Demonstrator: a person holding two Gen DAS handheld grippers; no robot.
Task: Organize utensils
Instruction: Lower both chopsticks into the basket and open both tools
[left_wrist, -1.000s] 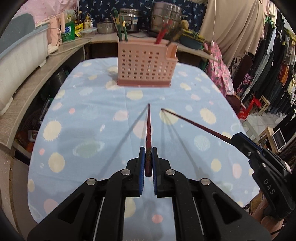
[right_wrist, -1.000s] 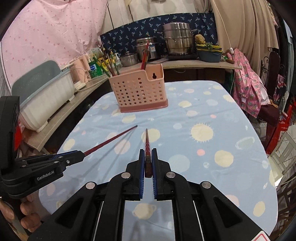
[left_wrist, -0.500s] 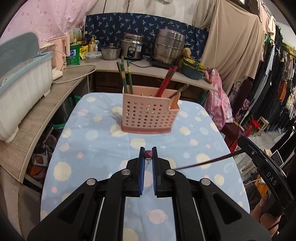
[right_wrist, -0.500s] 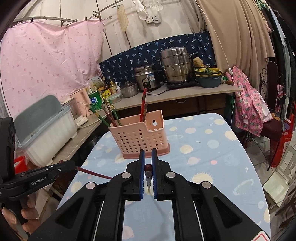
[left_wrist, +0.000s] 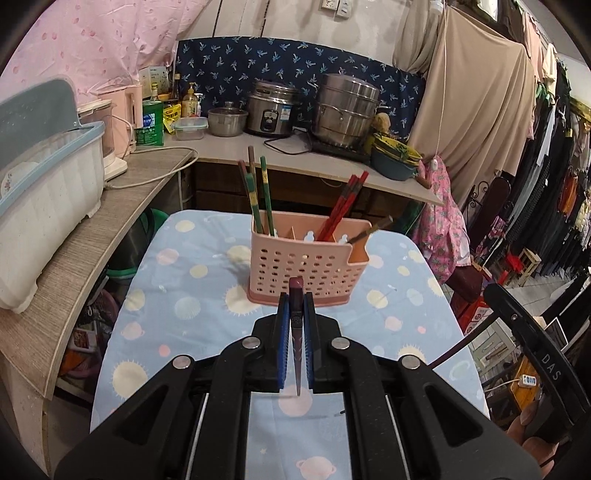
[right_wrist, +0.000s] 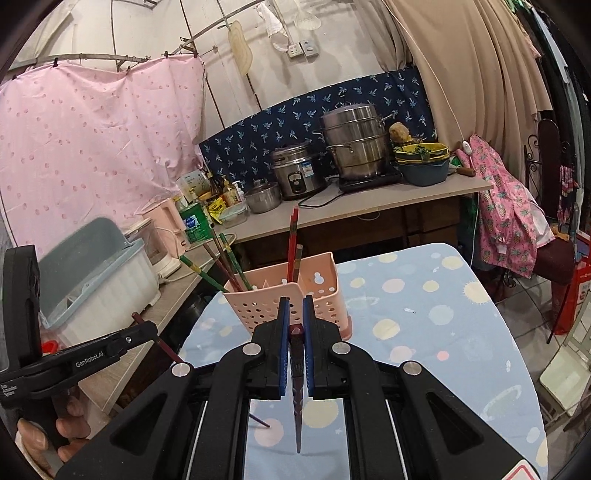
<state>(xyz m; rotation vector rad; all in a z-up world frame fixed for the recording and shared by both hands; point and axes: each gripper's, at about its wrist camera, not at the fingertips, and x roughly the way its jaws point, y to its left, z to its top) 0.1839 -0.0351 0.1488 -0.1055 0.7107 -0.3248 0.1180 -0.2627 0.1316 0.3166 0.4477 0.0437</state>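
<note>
Spotted counter (left_wrist: 192, 280) is carrying a pink holder (left_wrist: 308, 267) — before it, left tool (left_wrist: 294, 295) and right tool (right_wrist: 293, 314) are each clamping a dark red chopstick (left_wrist: 296, 332).

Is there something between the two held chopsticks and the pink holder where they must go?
Nothing visible. Only bare tablecloth lies before the pink holder; each hand-held gripper, left and right, holds a dark red chopstick.

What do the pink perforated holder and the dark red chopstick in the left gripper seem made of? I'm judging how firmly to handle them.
Pink perforated holder: probably moulded plastic, matte, with uniform punched holes. Dark red chopstick: looks like lacquered wood or plastic, glossy and patterned; the frames can't settle which.
</note>
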